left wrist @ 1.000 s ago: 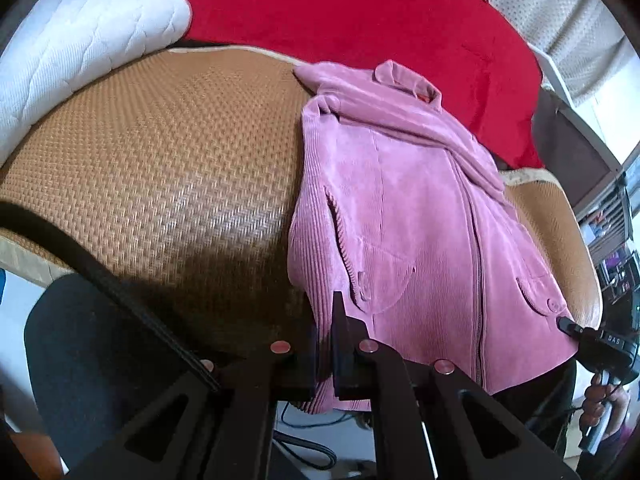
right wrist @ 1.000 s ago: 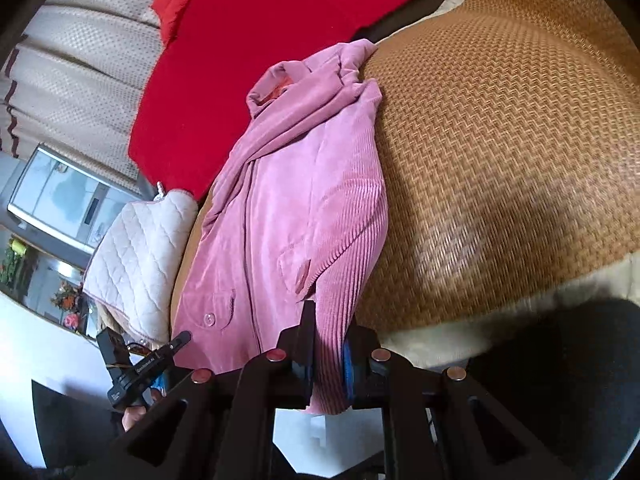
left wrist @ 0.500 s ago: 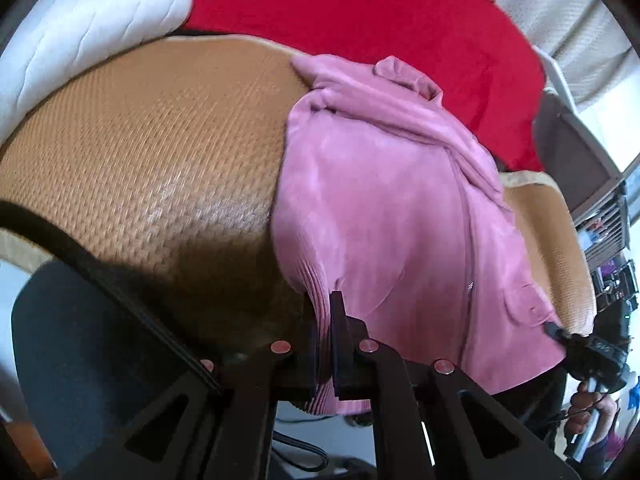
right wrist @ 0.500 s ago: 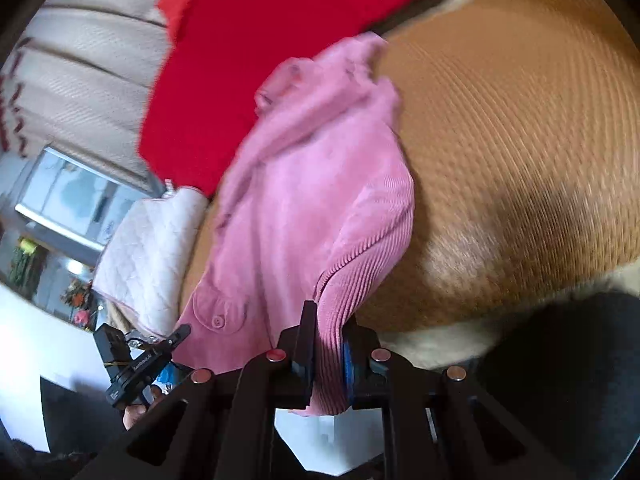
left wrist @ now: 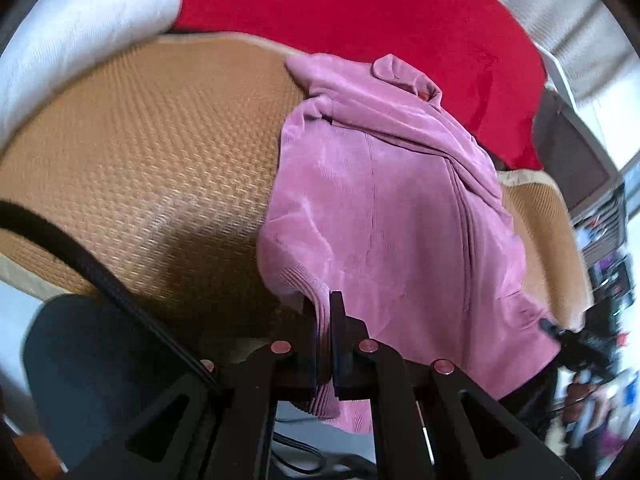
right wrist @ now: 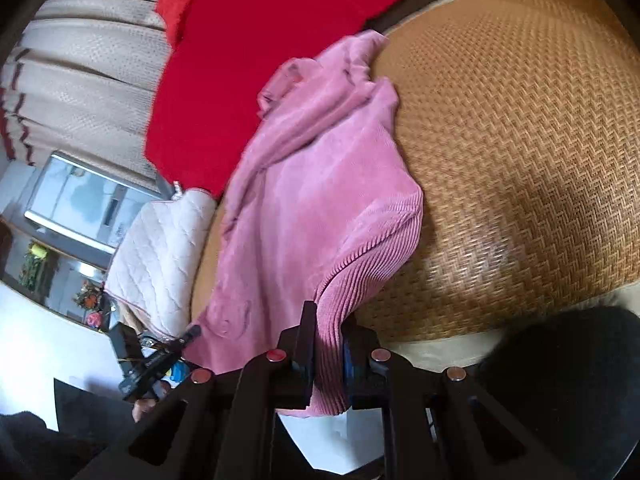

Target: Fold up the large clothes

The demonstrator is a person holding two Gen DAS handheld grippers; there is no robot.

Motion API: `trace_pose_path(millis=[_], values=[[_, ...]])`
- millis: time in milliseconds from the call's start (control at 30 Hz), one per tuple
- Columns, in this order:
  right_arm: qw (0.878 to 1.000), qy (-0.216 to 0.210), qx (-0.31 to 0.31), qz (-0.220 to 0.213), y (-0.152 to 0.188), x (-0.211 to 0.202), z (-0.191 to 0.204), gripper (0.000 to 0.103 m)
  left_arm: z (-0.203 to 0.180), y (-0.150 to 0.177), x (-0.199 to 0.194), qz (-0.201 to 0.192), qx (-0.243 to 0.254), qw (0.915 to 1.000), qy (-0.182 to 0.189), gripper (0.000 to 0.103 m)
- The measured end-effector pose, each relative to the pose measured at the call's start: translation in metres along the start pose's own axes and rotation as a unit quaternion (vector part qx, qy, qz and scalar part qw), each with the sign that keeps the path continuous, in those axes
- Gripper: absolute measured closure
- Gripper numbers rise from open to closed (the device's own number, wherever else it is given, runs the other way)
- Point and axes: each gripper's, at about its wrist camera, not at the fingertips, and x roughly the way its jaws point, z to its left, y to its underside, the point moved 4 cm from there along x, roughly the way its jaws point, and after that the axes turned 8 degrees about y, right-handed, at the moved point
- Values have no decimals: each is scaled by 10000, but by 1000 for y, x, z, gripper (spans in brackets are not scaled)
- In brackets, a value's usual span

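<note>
**Pink jacket pinched at both hem corners over the woven mat**

A pink corduroy jacket (left wrist: 384, 216) is seen spread on a tan woven mat (left wrist: 160, 152), its collar at the mat's far edge and its ribbed hem drawn off the mat's near edge. The left gripper (left wrist: 325, 344) is clamped narrowly on one corner of that hem, with ribbed fabric pinched between the black fingers (left wrist: 340, 332) and a tail of cloth hanging below them. The right gripper (right wrist: 329, 344) is likewise closed on the jacket's other hem corner, a thicker fold of ribbing being held between its pads. In the right wrist view the jacket (right wrist: 320, 200) is lifted into a rounded fold beside the mat (right wrist: 520, 140). A red blanket (left wrist: 360, 12) is spread beyond the mat's far edge, and a white quilted cushion (left wrist: 76, 36) is lying against the mat's far corner. Part of both views is blurred
</note>
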Motion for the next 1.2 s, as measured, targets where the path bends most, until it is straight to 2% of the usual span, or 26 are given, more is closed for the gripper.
trace_pose_path(millis=[67, 133, 233, 300, 367, 433, 467, 500, 533, 567, 600, 633, 667, 767, 867, 933, 1000, 1067, 1133, 1200], values=[[9999, -124, -67, 5, -12, 0, 7, 91, -12, -10, -19, -234, 211, 9993, 176, 98], [9990, -351, -242, -126, -32, -8, 23, 91, -28, -41, -38, -579, 437, 9965, 416, 98], [9948, -770, -423, -506, -86, -22, 49, 91, -54, -106, -52, -1225, 655, 9880, 679, 98], [9894, -1021, -495, -903, -132, -29, 69, 91, -55, -153, -56, -1679, 628, 9811, 731, 98], [9839, -1102, -494, -1318, -180, -30, 82, 91, -55, -186, -39, -1852, 558, 9794, 578, 97], [9822, -1138, -183, -1484, -222, -13, 82, 89, -48, -229, 1, -1930, 424, 9797, 339, 91], [9835, -1007, -40, -1499, -244, 4, 78, 86, -44, -243, 23, -1878, 374, 9812, 256, 89], [9858, -776, 52, -1487, -264, 26, 71, 84, -39, -254, 43, -1739, 345, 9841, 114, 71], [9872, -631, 109, -1459, -273, 43, 68, 74, -30, -267, 71, -1579, 343, 9868, -67, 45], [9888, -395, 234, -1420, -286, 64, 55, 44, -19, -276, 93, -1415, 184, 9894, -280, 33], [9892, -110, 365, -1416, -294, 78, 41, 21, -1, -282, 117, -1217, -98, 9908, -580, 26], [9874, 245, 547, -1462, -296, 89, 25, 2, 12, -281, 123, -1078, -240, 9911, -738, 26], [9859, 301, 646, -1512, -292, 90, 15, 2, 28, -279, 128, -963, -472, 9901, -903, 26], [9828, 332, 548, -1731, -265, 67, 8, 2, 54, -266, 102, -1267, -803, 9851, -847, 26], [9815, 335, 75, -1883, -216, 34, 23, 2, 63, -243, 62, -1663, -992, 9787, -676, 26], [9846, 150, 35, -1739, -179, 24, 29, 2, 61, -215, 38, -1800, -1055, 9765, -540, 26], [9884, 4, 171, -1508, -135, 26, 31, 2, 47, -183, 30, -1727, -1034, 9789, -351, 26], [9915, -68, 403, -1232, -109, 41, 28, 2, 34, -161, 38, -1552, -999, 9827, -177, 24], [9920, -151, 708, -1037, -101, 56, 19, 2, 18, -141, 58, -1230, -937, 9880, 47, 23], [9895, -204, 1038, -983, -104, 73, 16, 2, 12, -137, 75, -1114, -917, 9895, -65, 23]])
